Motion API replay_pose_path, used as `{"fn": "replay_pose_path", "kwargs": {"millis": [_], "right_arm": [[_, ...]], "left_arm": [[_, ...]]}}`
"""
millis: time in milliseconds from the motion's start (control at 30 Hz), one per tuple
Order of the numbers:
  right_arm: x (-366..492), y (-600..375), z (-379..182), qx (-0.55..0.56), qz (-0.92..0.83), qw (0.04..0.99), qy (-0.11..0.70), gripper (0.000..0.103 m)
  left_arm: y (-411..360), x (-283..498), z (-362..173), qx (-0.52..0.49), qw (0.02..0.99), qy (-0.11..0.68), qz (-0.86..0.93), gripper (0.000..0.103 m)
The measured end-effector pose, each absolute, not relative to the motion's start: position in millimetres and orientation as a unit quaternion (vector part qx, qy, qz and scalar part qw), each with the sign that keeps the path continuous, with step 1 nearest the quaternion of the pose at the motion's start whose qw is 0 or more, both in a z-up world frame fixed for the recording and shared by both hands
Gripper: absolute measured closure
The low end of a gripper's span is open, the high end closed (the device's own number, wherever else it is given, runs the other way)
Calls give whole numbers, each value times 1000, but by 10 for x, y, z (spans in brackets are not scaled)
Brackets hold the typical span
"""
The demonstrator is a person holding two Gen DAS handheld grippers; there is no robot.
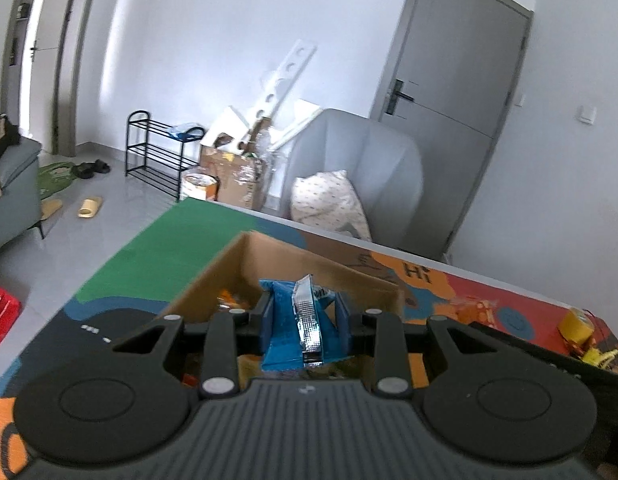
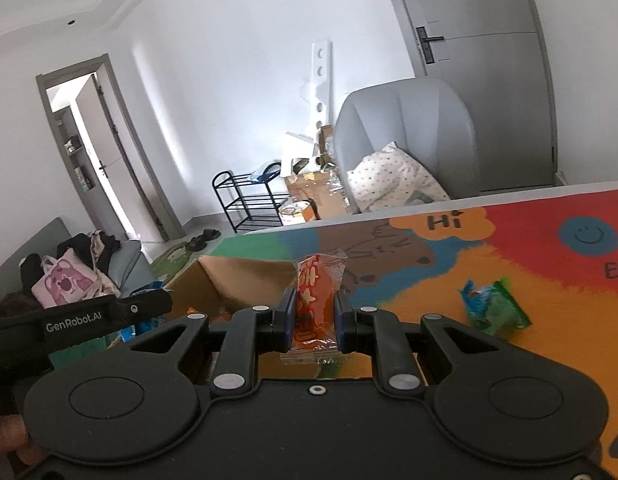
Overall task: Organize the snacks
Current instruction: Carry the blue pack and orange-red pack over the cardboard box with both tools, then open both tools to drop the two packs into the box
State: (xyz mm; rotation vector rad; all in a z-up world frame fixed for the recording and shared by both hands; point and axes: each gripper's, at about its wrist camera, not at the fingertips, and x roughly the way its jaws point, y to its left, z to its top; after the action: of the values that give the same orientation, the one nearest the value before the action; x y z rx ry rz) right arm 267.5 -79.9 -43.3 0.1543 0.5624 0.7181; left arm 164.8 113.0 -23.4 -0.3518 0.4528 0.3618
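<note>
In the left wrist view my left gripper [image 1: 305, 312] is shut on a blue snack packet [image 1: 285, 328] with a silver sealed edge, held above an open cardboard box [image 1: 269, 254] that has orange packets inside. In the right wrist view my right gripper [image 2: 315, 318] is shut on an orange snack packet [image 2: 314, 304] in clear wrap. The same cardboard box [image 2: 237, 276] lies just ahead and to the left of it. The left gripper's black body shows at that view's left edge. A green and blue snack packet [image 2: 495, 308] lies on the colourful mat [image 2: 529, 240] to the right.
A yellow tape roll [image 1: 577, 326] and small yellow bits sit at the mat's right end. Beyond the table stand a grey armchair [image 1: 373, 168] with a spotted cushion, cardboard clutter, a black shoe rack [image 1: 157, 152] and a grey sofa [image 1: 9, 200]. A hand shows at the lower left of the right wrist view.
</note>
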Motion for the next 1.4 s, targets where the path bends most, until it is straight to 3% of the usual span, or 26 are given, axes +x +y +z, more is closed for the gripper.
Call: {"fn": "replay_pose_path", "kwargs": {"millis": [167, 500, 933, 1167, 1300, 1400], "right_arm": [[2651, -648, -400, 67, 360, 891, 270, 85], [2620, -336, -331, 48, 385, 881, 271, 85], [2492, 16, -230, 35, 421, 865, 270, 85], [2395, 168, -214, 34, 441, 853, 277, 85], [2352, 275, -223, 38, 450, 847, 282, 85], [2330, 333, -241, 45, 460, 838, 289, 75]], "left_arm": [[1287, 1605, -253, -179, 938, 223, 193, 72], [1493, 1469, -206, -195, 933, 212, 216, 61], [1708, 1306, -169, -208, 929, 201, 229, 43], [1778, 1181, -128, -207, 928, 193, 241, 27], [1834, 1108, -96, -205, 928, 190, 247, 24], [1888, 1054, -94, -206, 926, 189, 253, 24]]}}
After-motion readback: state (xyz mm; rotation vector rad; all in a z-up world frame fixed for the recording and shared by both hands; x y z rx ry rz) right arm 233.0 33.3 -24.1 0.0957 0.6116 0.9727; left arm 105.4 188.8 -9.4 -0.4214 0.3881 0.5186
